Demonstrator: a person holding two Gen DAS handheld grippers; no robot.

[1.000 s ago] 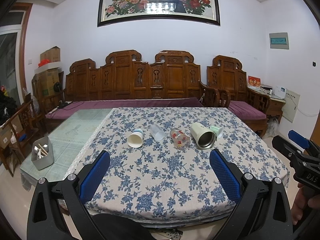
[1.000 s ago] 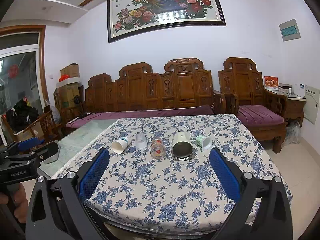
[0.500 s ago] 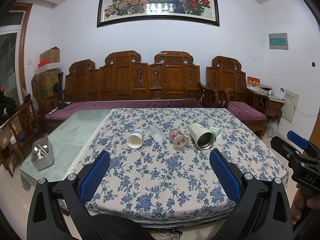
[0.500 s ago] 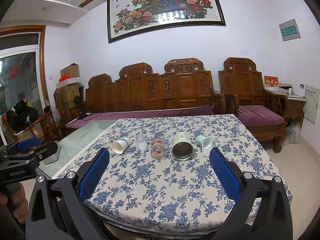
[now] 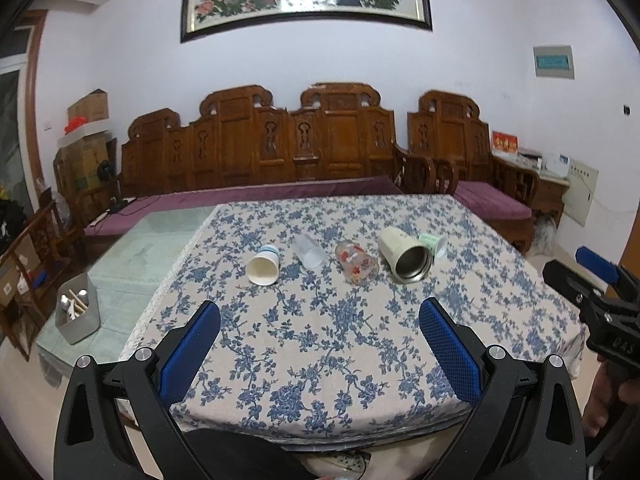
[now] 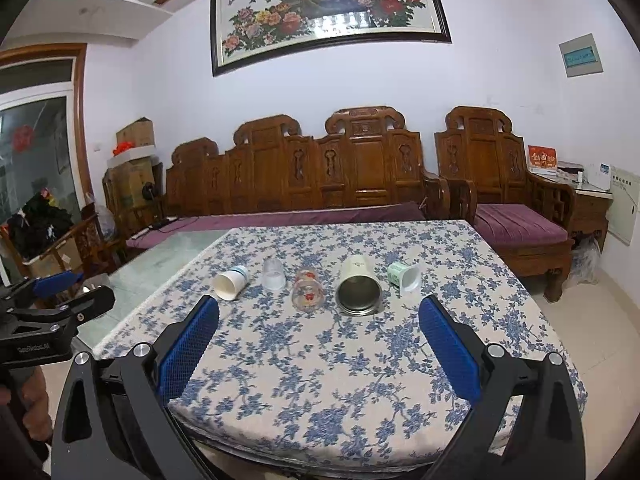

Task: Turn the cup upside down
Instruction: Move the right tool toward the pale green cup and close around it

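Right, I've closed in a little on the table (image 5: 320, 360) over the last second, the cups sitting slightly larger between my fingers; that reads to me as the approach, nothing flipped yet; left gripper (image 5: 320, 322) spread wide and empty, right gripper (image 6: 319, 318) wide and empty too; five cups, all on their sides in one row ahead of the fingertips, well apart from them: one steel-lined mug (image 6: 359, 291), one flowered glass (image 6: 307, 291), one clear cup (image 6: 273, 275), one white paper cup (image 6: 230, 282), one green-and-white cup (image 6: 406, 277); one grey utensil box (image 5: 78, 314) left of my left finger.
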